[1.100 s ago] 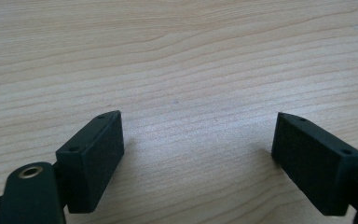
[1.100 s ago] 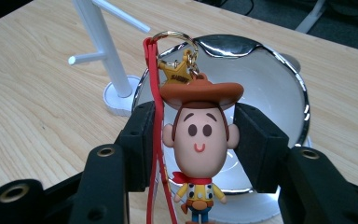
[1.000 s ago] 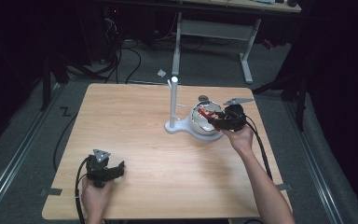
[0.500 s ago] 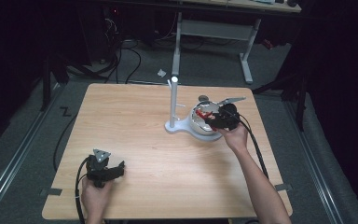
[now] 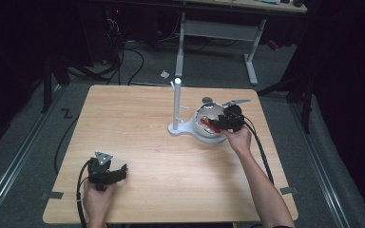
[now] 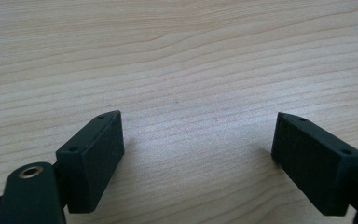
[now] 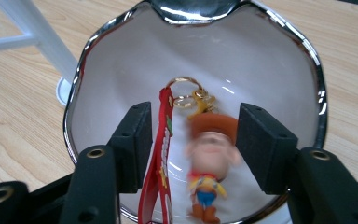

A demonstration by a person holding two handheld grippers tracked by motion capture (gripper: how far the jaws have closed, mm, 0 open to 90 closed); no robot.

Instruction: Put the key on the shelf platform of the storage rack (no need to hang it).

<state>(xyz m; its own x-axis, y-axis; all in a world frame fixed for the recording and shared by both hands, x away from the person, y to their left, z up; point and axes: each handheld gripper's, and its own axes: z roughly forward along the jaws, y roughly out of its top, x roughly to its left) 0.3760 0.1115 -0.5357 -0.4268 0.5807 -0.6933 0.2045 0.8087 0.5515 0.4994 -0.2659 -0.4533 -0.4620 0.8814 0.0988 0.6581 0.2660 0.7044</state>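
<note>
Reaching across the far right part of the table (image 5: 138, 118), the person's right forearm runs up from the bottom edge at a slant, with the hand wrapped around the right gripper (image 5: 212, 124) and its cable trailing back along the arm. That gripper sits over the white bowl (image 5: 203, 134), pointing toward the white stand (image 5: 176, 107) that rises from the same base. In the right gripper view the bowl's shiny rim (image 7: 81, 70) curves around both black jaws. The jaws have just been opening. Between them hangs a keychain (image 7: 207, 161): a small cowboy figure with a brown hat, a gold ring and clasp above it, and a red strap (image 7: 161, 163) lying close against the left jaw. The figure is blurred, and neither pad presses on it; the grip is released, with the keychain inside the bowl.

The left forearm enters at the bottom left, and the hand rests on the table near its front edge, holding the left gripper (image 5: 121, 172) level with the jaws pointing right. In the left gripper view its jaws stand wide apart over bare wood, holding nothing.
</note>
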